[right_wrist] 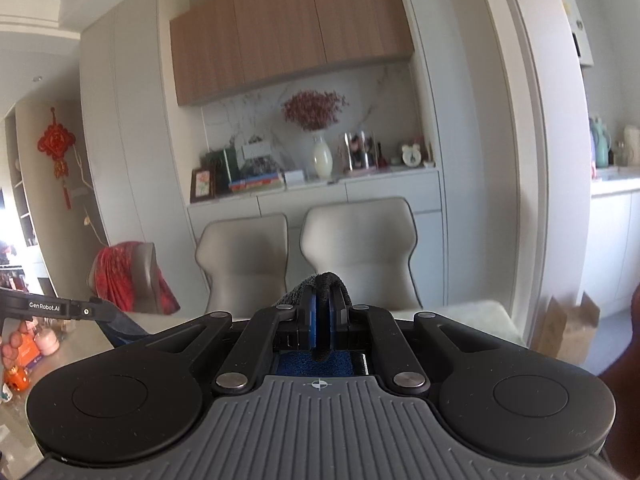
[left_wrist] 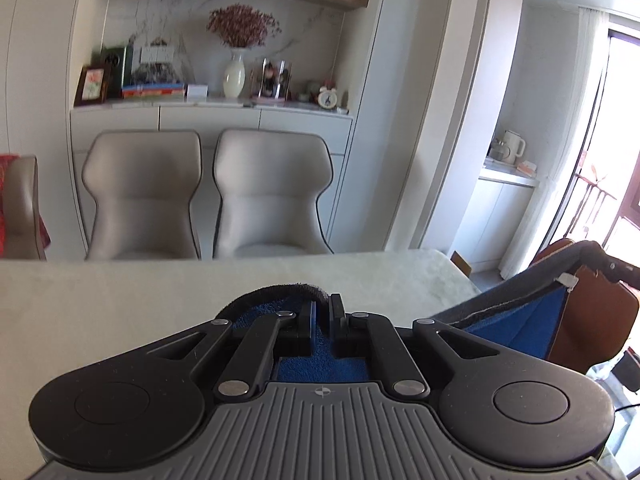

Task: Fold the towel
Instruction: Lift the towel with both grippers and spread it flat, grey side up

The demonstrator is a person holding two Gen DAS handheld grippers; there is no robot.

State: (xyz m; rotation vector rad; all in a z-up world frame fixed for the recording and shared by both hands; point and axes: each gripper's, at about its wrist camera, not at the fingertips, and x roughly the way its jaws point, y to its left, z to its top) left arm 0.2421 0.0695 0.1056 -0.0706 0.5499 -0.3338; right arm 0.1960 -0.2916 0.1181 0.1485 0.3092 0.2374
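Left tongs (left_wrist: 320, 320) and right tongs (right_wrist: 320, 320) each pinch the blue terry towel with dark-grey trim (left_wrist: 516, 312), lifted above the pale desk (left_wrist: 120, 300). Shallow bites risk a hem slipping loose, skewing the fold.

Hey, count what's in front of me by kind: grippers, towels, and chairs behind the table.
Black two-finger grippers: 2 (left, right)
Blue towel with dark grey edge: 1
Beige padded chairs: 3 ()
Total: 6

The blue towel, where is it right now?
The towel hangs in the air above the table, pinched at one end by the left tool and at the other by the right tool.
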